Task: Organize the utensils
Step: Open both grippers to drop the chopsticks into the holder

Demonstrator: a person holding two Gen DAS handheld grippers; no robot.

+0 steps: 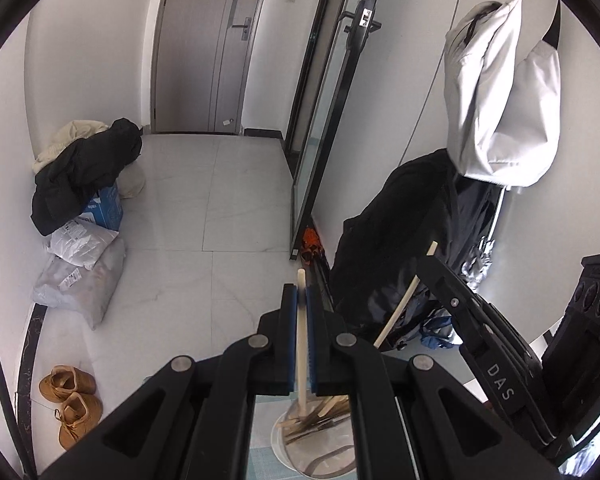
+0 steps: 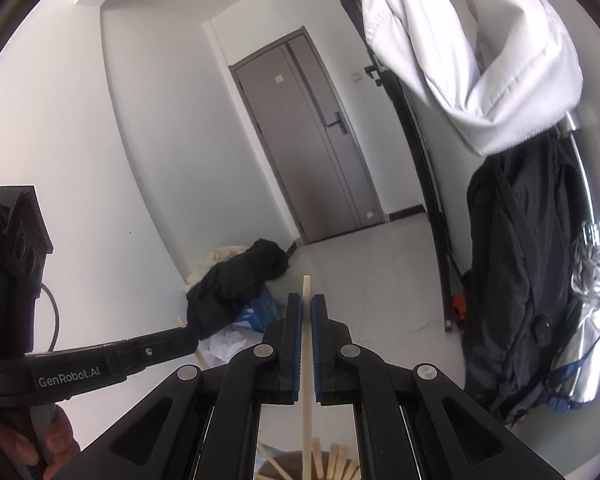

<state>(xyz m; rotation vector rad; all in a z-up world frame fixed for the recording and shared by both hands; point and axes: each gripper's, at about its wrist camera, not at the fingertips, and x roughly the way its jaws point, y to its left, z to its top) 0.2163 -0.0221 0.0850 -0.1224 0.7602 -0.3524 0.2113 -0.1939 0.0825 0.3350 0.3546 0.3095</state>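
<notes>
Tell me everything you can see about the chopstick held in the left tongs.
The chopstick is a pale, plain stick that looks like wood or bamboo, straight and slim. It stands nearly upright, clamped between the blue pads of the left tongs, which are shut on it. Its top end pokes just above the pads; its lower end reaches down among more sticks in a round metal container below. The right tongs hold a similar stick beside it.

Pale wooden chopstick [image 1: 301,332] sits between the black left gripper's [image 1: 301,294] blue pads [image 1: 311,320]; tan shoes [image 1: 71,402] to its left, grey door [image 1: 208,48] ahead.
</notes>
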